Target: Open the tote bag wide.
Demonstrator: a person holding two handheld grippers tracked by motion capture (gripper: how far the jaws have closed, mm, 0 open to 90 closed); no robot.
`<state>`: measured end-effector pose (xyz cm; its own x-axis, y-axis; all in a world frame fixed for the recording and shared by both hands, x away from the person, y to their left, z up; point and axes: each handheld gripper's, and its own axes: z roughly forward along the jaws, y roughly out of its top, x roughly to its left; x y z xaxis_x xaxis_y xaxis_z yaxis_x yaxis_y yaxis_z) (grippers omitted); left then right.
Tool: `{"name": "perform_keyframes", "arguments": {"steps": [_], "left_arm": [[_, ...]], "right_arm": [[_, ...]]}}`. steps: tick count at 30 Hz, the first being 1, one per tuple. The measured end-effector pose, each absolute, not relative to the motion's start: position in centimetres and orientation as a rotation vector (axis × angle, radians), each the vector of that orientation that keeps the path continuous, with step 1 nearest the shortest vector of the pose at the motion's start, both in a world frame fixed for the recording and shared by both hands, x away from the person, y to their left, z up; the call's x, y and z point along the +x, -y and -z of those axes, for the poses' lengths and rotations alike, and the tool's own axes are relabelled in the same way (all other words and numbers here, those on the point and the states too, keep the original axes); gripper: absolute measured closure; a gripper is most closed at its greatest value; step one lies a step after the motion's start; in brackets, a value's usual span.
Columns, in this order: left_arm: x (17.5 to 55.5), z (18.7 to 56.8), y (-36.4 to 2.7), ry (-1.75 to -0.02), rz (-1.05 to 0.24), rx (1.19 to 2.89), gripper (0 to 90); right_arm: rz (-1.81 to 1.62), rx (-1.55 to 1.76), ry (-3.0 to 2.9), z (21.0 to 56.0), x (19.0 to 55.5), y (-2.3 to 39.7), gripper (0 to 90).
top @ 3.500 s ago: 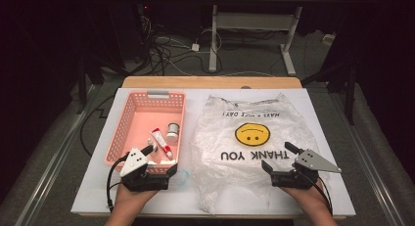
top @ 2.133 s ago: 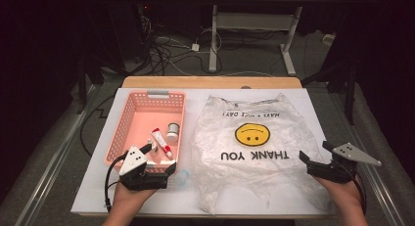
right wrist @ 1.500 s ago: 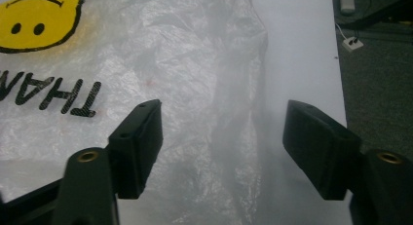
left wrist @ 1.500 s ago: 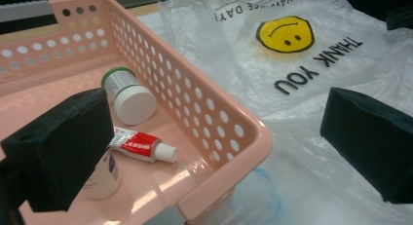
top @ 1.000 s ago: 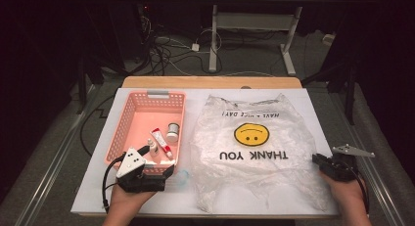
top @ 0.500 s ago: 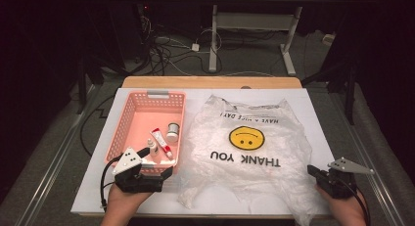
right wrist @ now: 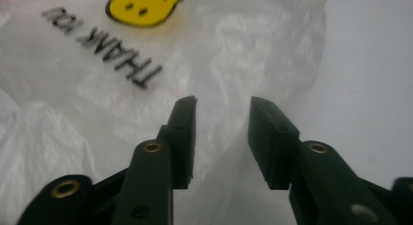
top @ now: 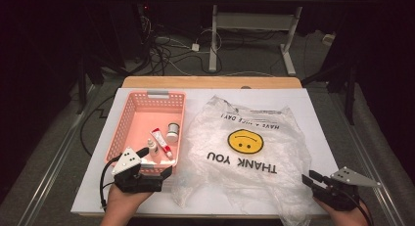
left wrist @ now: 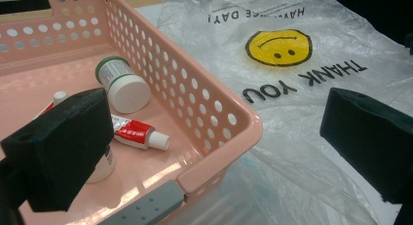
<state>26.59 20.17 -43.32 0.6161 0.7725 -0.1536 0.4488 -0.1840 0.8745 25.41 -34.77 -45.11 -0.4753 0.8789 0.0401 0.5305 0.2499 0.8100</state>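
Observation:
A clear plastic bag [top: 244, 152] with a yellow smiley and "THANK YOU" lies crumpled on the white board [top: 293, 101]. To its left, a pink basket [top: 166, 95] holds a white jar [top: 172, 132], a red-and-white tube [top: 160, 140] and a small white bottle [top: 152, 146]. My left gripper [top: 155, 161] is open, and its wide jaws straddle the basket's near right corner [left wrist: 214, 132]. My right gripper [top: 309, 177] is at the bag's near right edge. Its jaws have just been opening, and thin bag film [right wrist: 146, 49] lies under and between them [right wrist: 221, 113], unpinched.
The board's right edge [top: 328, 143] and near edge are close to my right gripper. A strip of wooden tabletop [top: 210, 82] shows at the far side. Beyond it are cables [top: 166, 45] and desk legs [top: 213, 30] on a dark floor.
My right gripper drew back toward the near right corner, dragging the bag's edge and rumpling the bag. Its jaws were shut and now stand apart. The left gripper stayed put.

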Motion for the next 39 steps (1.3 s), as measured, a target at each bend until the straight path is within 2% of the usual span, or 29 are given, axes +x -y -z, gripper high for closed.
{"name": "perform_keyframes", "arguments": {"steps": [5, 11, 21, 23, 25, 28, 32, 33, 35, 39], "left_arm": [[26.7, 43.3, -20.1, -0.97, -0.404, 1.836, 0.0], [26.7, 43.1, -19.8, -0.955, -0.411, 1.88, 0.0], [26.7, 43.0, -19.8, -0.945, -0.426, 1.833, 0.0], [26.7, 43.1, -19.8, -0.947, -0.431, 1.831, 0.0], [26.7, 43.1, -19.8, -0.947, -0.432, 1.827, 0.0], [26.8, 43.3, -19.7, -0.944, -0.427, 1.842, 0.0], [26.9, 43.4, -19.6, -0.949, -0.414, 1.838, 0.0], [26.9, 43.4, -19.6, -0.949, -0.414, 1.838, 0.0], [26.8, 43.3, -19.5, -0.943, -0.427, 1.836, 0.0], [26.8, 43.4, -19.4, -0.94, -0.42, 1.838, 0.0]], "right_arm": [[-1.178, 1.232, -2.045, 42.9, 28.5, 34.7, 56.5], [-1.172, 1.267, -2.007, 42.3, 35.1, 34.9, 48.0], [-1.131, 1.337, -2.002, 41.0, 44.9, 33.3, 34.2], [-1.105, 1.344, -1.999, 41.3, 46.3, 32.9, 30.5], [-1.059, 1.369, -2.059, 42.5, 47.8, 32.6, 22.2], [-0.981, 1.436, -2.166, 45.1, 49.1, 32.6, 19.6], [-0.894, 1.456, -2.274, 47.6, 49.3, 32.4, 28.9], [-0.894, 1.456, -2.274, 47.6, 49.3, 32.4, 28.9], [-0.899, 1.413, -2.251, 47.7, 48.7, 32.3, 46.7], [-0.916, 1.313, -2.323, 47.7, 47.9, 31.5, 68.9]]}}
